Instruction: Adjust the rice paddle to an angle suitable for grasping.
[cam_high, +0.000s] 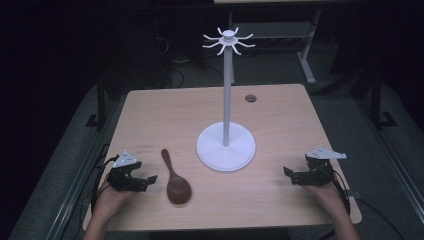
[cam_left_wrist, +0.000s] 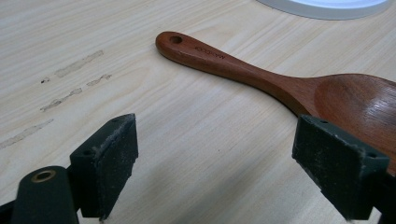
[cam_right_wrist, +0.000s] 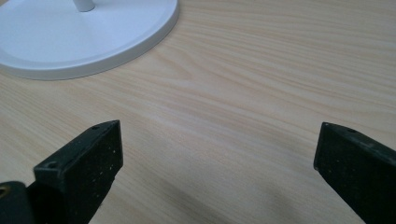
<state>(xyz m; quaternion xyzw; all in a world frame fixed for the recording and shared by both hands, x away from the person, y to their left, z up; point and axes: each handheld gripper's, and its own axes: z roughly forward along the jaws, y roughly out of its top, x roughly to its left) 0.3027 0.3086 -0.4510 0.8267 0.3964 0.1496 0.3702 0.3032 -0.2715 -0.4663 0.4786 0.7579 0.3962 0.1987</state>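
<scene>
Light wood desk (cam_high: 280, 115), worn pale marks near its left edge. White stand (cam_high: 226, 145) sits mid-desk: round base, upright pole, ring of curved hooks (cam_high: 228, 41) on top. Small dark round disc (cam_high: 250, 98) near the far right of the desk.

Brown wooden spoon (cam_high: 174, 178) lies flat on the desk, left of the stand base and apart from it, bowl toward the person, handle pointing away; hole at the handle end (cam_left_wrist: 176, 40).

Left tongs (cam_high: 145, 180) rest low at the near left, just beside the spoon bowl. Jaws wide apart, nothing between them but bare desk. In the left gripper view, the one pad (cam_left_wrist: 338, 163) sits in front of the bowl edge; cannot tell if it touches. Other pad clear of everything.

Right tongs (cam_high: 293, 174) rest at the near right, well apart from the stand base. Jaws wide apart, holding nothing, bare desk between the pads (cam_right_wrist: 88, 161). Stand base (cam_right_wrist: 88, 35) lies ahead of them in the right gripper view.

A hand (cam_high: 107, 202) holds each gripper from the near edge.
</scene>
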